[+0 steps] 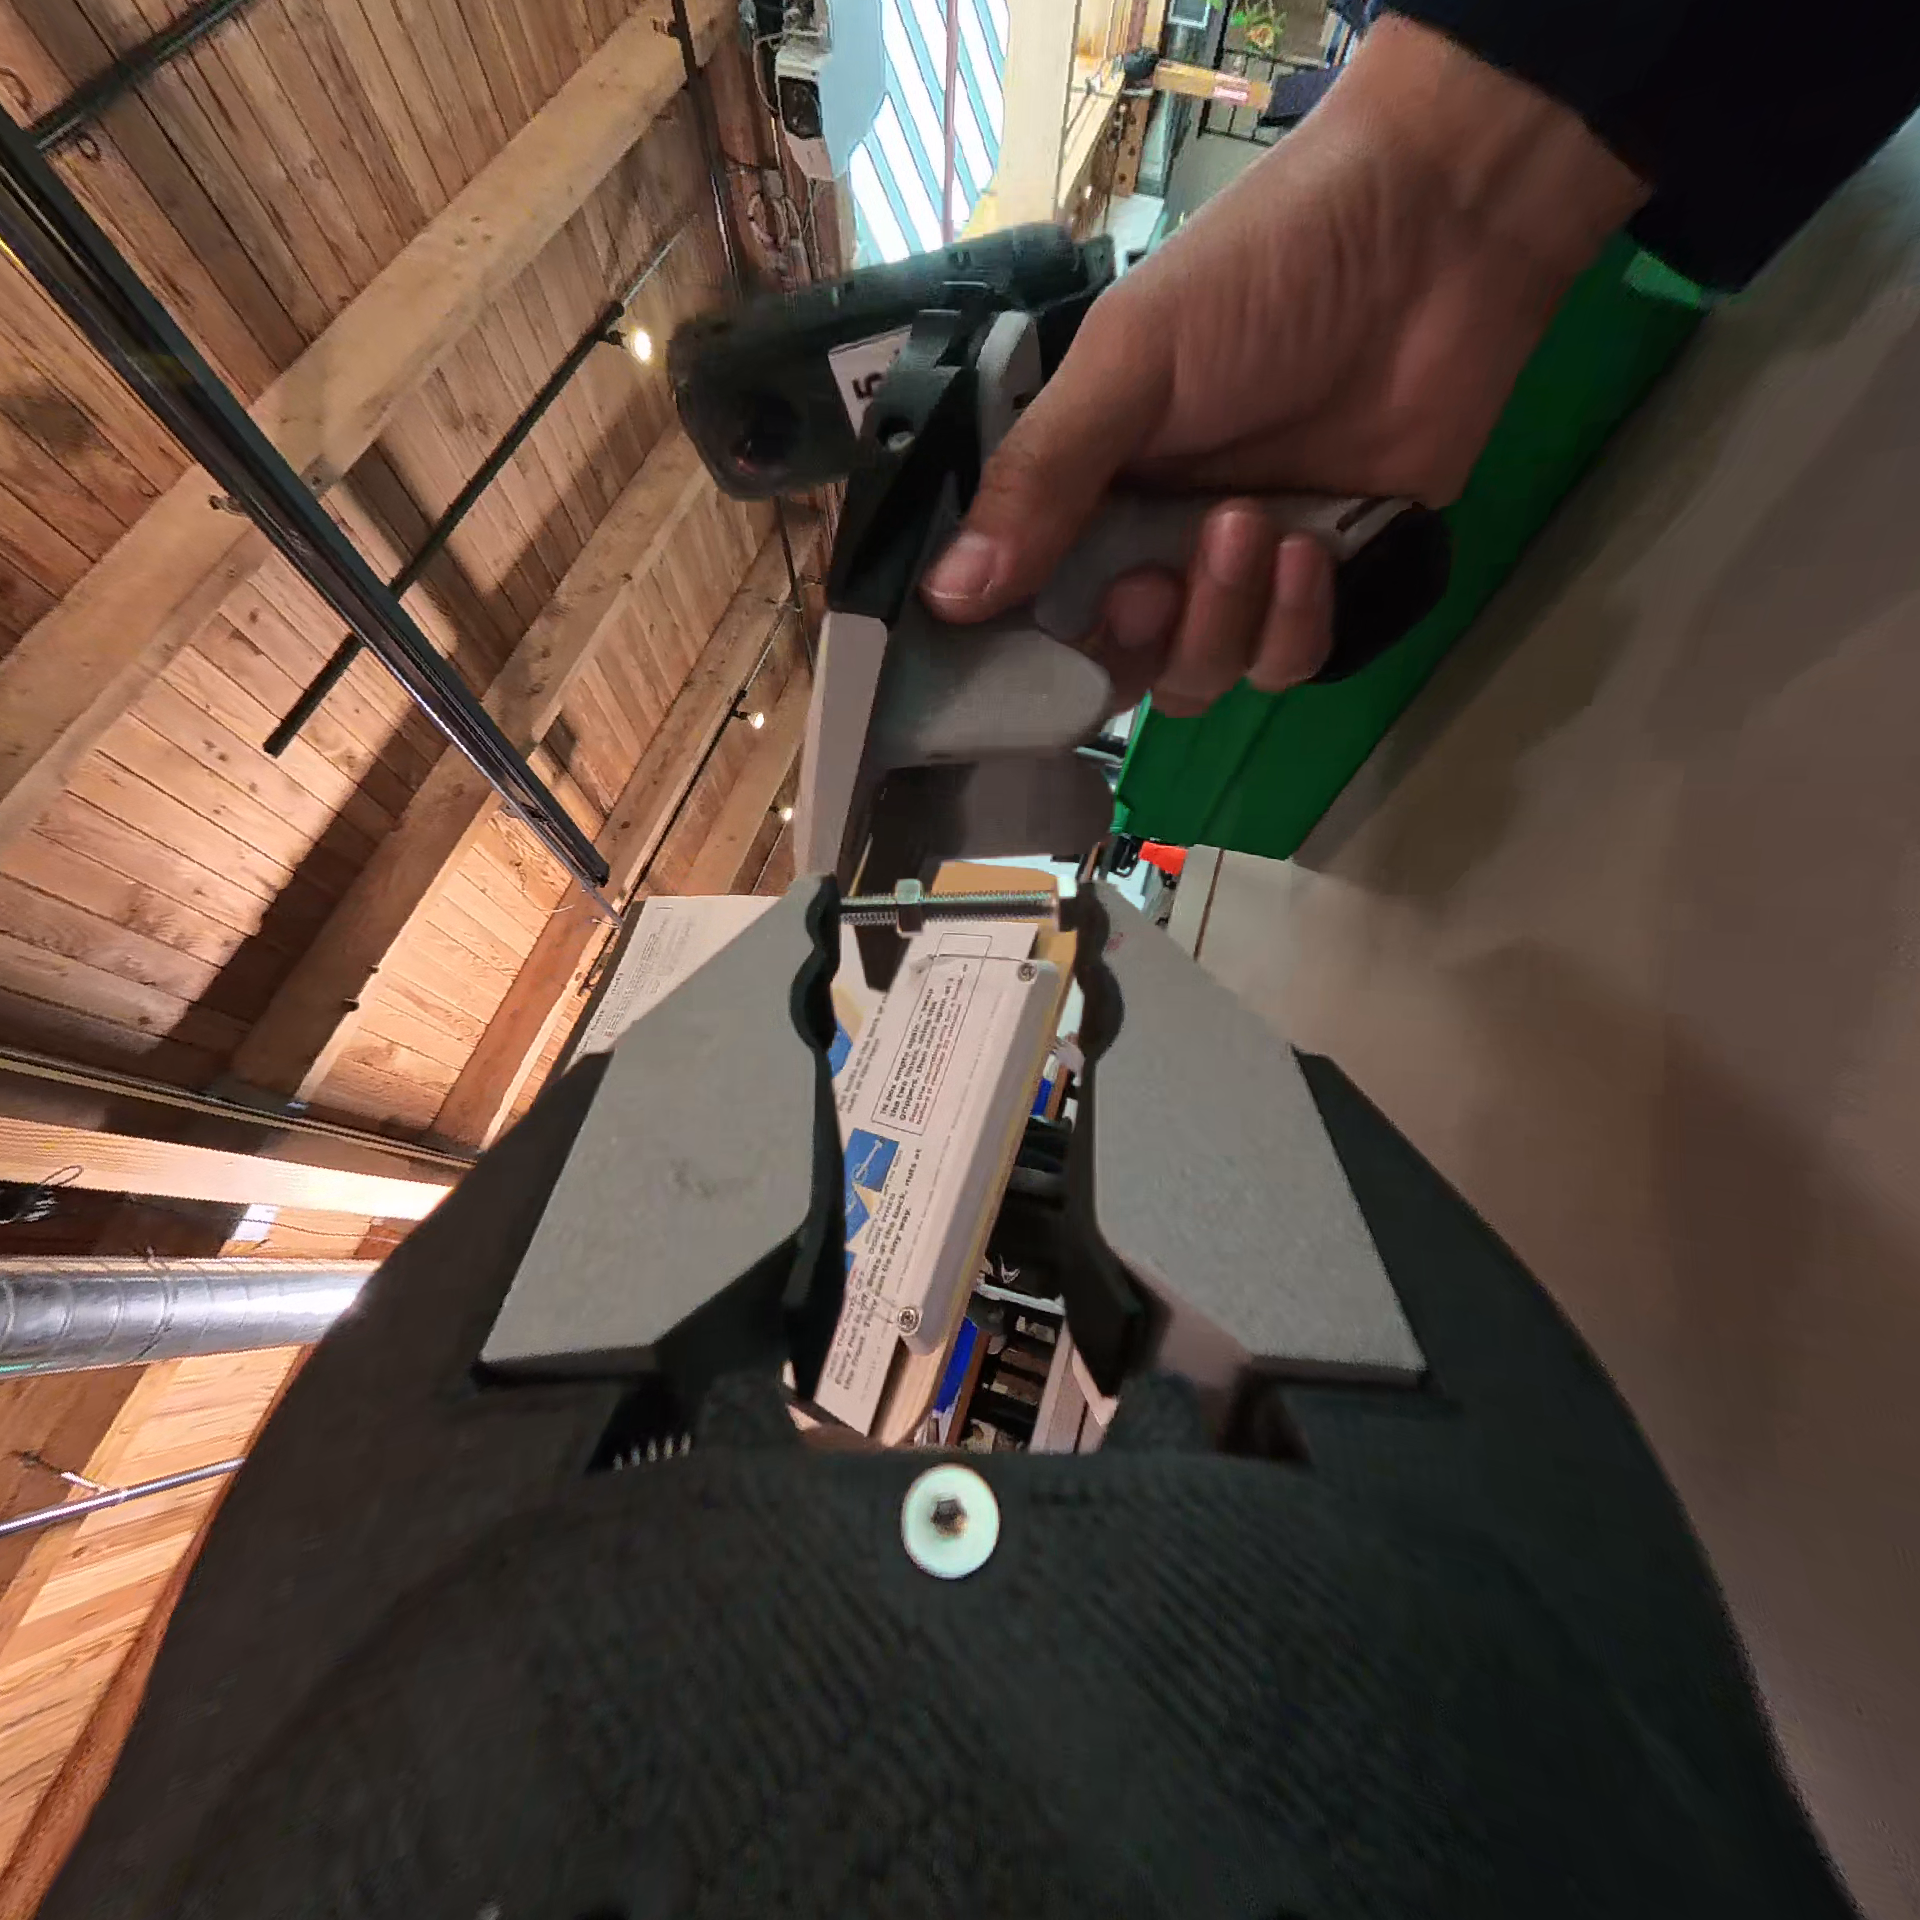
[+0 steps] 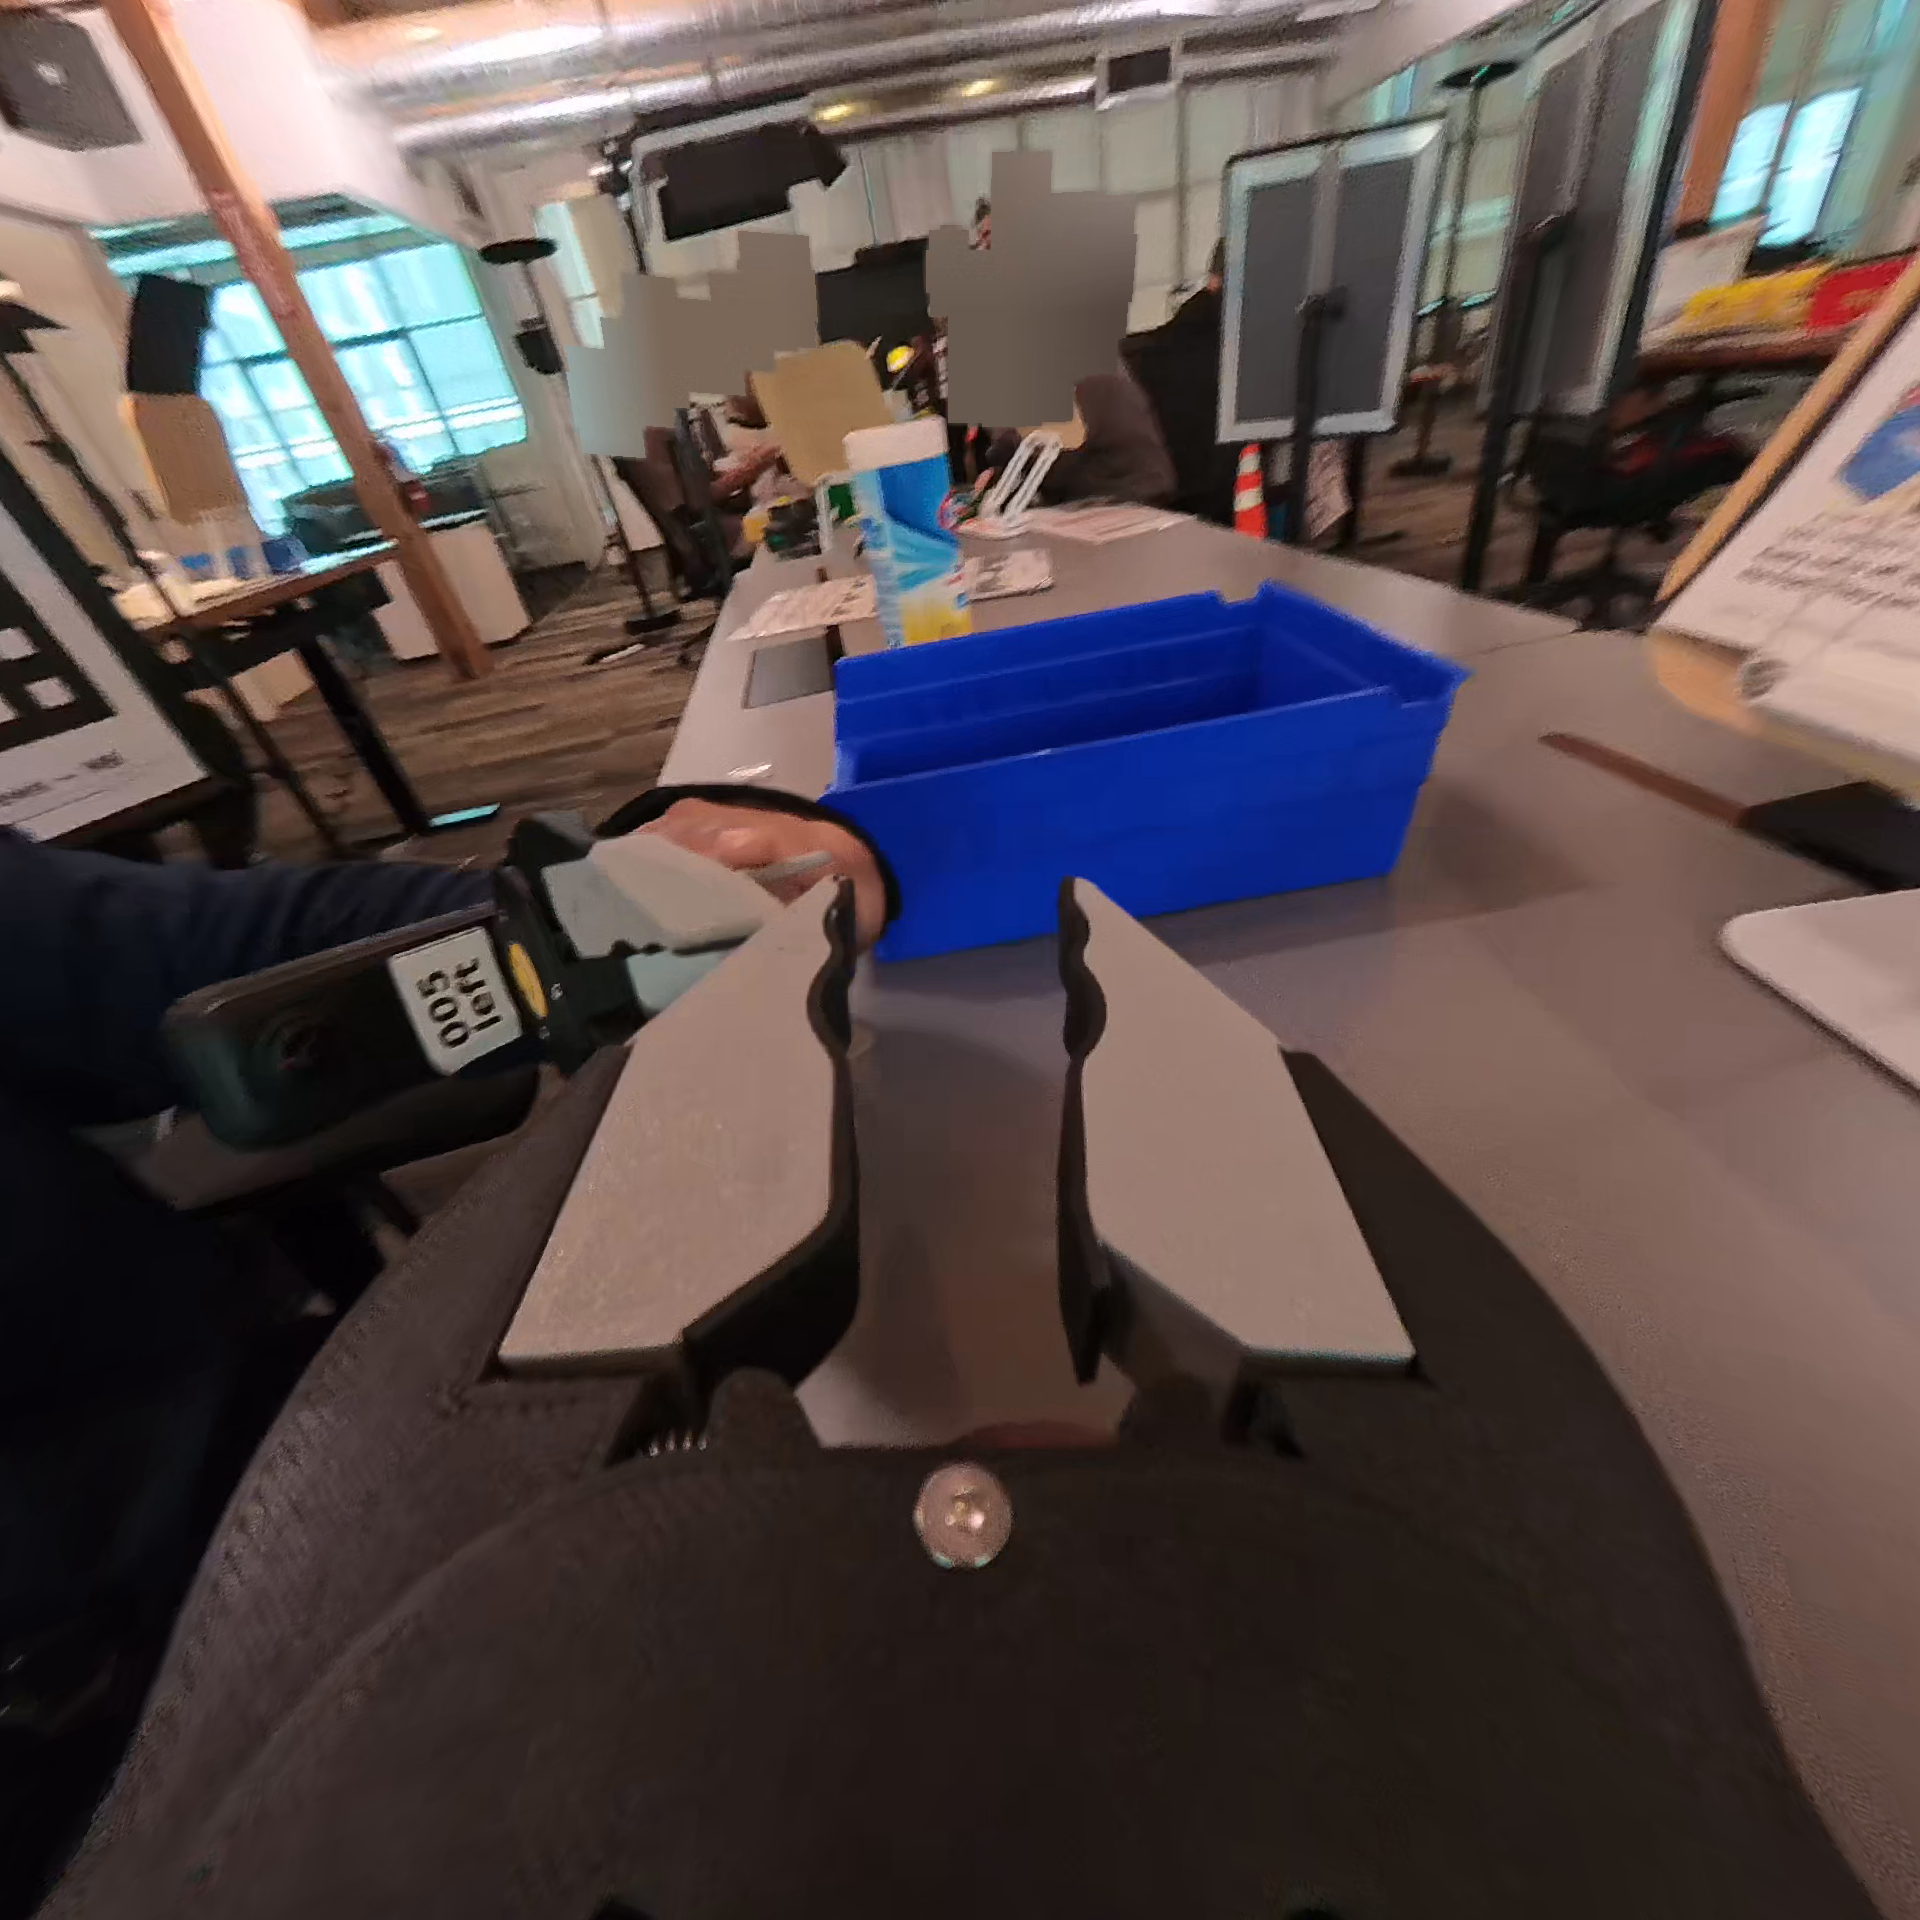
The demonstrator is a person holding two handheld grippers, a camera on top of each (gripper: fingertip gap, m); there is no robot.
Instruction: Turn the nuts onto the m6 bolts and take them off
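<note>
The left claw (image 1: 945, 914) is tipped steeply, so its camera looks up at a plank ceiling (image 1: 312, 520) on one side and a pale wall on the other. Across its fingertips lies a threaded m6 bolt (image 1: 971, 904), pinched lengthwise with one end against each finger. A hex nut (image 1: 907, 902) sits on the thread, nearer the finger on the left of the view than the other. Behind the bolt stands a white instruction board (image 1: 956, 1122) with blue pictures, seen on edge.

Just beyond the bolt is the right claw (image 1: 987, 790), its grey fingers reaching down close to the thread; whether they touch the bolt or the nut cannot be told from here. A person's hand (image 1: 1299, 416) in a dark sleeve grips its handle, and a black camera sits on top of it.

In the right wrist view the right claw (image 2: 956, 904) is spread, with nothing between its fingers. It points over a grey bench (image 2: 1455, 1039) toward a blue plastic bin (image 2: 1143, 790), whose visible part holds nothing. A wipes canister (image 2: 914, 530) stands behind the bin. To the left the other handheld unit (image 2: 582, 935) shows, held by a hand (image 2: 769, 842); the bolt itself is hidden in this view. The instruction board's corner (image 2: 1818, 540) stands at the right edge.
</note>
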